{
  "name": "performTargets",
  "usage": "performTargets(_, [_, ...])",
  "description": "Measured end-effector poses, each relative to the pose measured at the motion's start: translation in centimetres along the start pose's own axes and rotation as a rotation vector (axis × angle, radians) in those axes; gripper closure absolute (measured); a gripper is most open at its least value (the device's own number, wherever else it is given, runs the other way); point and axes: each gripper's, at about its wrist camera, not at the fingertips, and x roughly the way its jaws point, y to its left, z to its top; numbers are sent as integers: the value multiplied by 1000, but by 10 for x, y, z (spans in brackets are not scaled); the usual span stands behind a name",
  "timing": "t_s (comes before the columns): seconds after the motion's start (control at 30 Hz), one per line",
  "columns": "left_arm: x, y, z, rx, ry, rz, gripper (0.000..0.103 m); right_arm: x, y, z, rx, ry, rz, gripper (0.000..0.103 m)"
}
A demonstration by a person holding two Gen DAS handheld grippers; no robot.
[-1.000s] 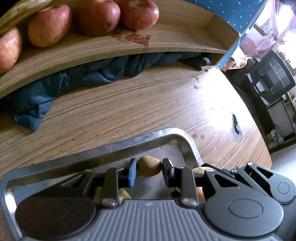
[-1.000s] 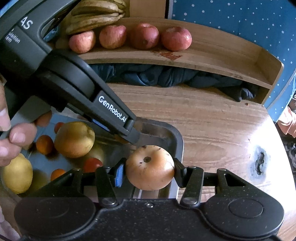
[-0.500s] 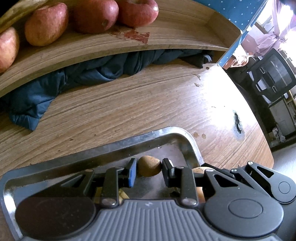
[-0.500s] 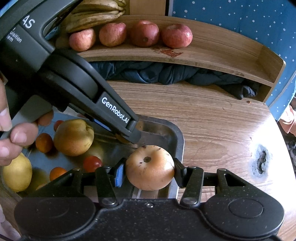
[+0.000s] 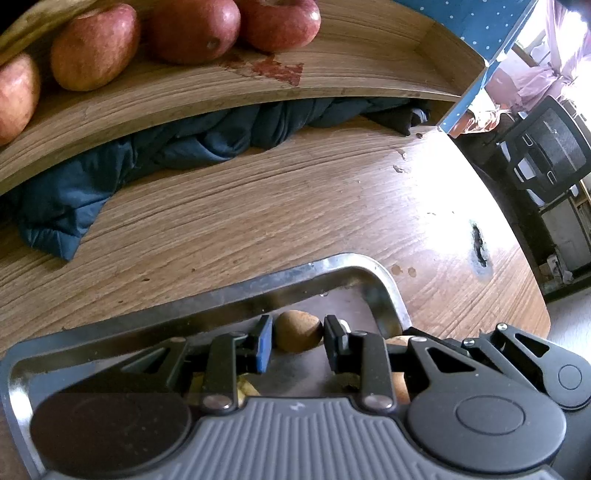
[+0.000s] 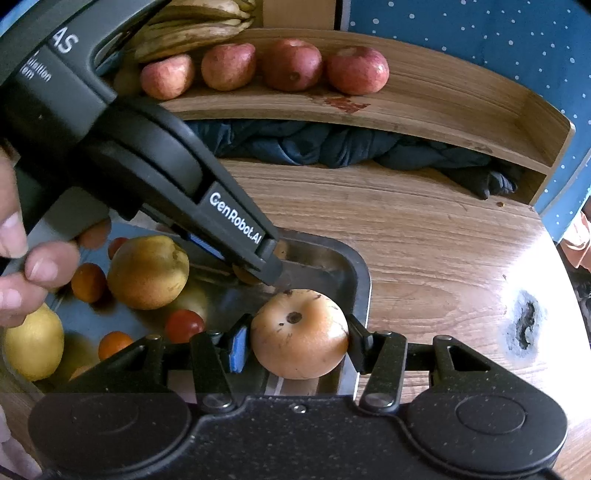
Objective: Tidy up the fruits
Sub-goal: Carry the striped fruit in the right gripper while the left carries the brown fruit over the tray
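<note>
My left gripper (image 5: 298, 332) is shut on a small brown fruit (image 5: 297, 329) at the far right corner of the metal tray (image 5: 258, 291). My right gripper (image 6: 295, 338) is shut on a pale orange-tan round fruit (image 6: 299, 334) and holds it over the tray's right end (image 6: 360, 284). The left gripper's body (image 6: 147, 158) crosses the right wrist view above the tray. In the tray lie a yellow-brown pear (image 6: 147, 271), a yellow lemon (image 6: 31, 341), a small red fruit (image 6: 184, 325) and small orange fruits (image 6: 88, 282).
A wooden shelf (image 6: 443, 107) at the back holds several red apples (image 6: 356, 70) and bananas (image 6: 192, 26). A dark blue cloth (image 6: 332, 144) is bunched under it. The wooden table (image 6: 443, 251) has a dark burn mark (image 6: 526, 325) at right.
Both grippers have edged slightly forward and up; the shelf looks a little nearer. Each keeps hold of its fruit.
</note>
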Motion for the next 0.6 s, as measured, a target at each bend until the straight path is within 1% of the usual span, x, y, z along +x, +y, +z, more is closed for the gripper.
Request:
performTargets(0.33, [1,0,0,-4,10,-4,70,-1,5,-3,-21,19,16,49])
performTargets(0.6, [0,0,-1,-6,10,-2,69,-3,7,-3,-21,13,11,49])
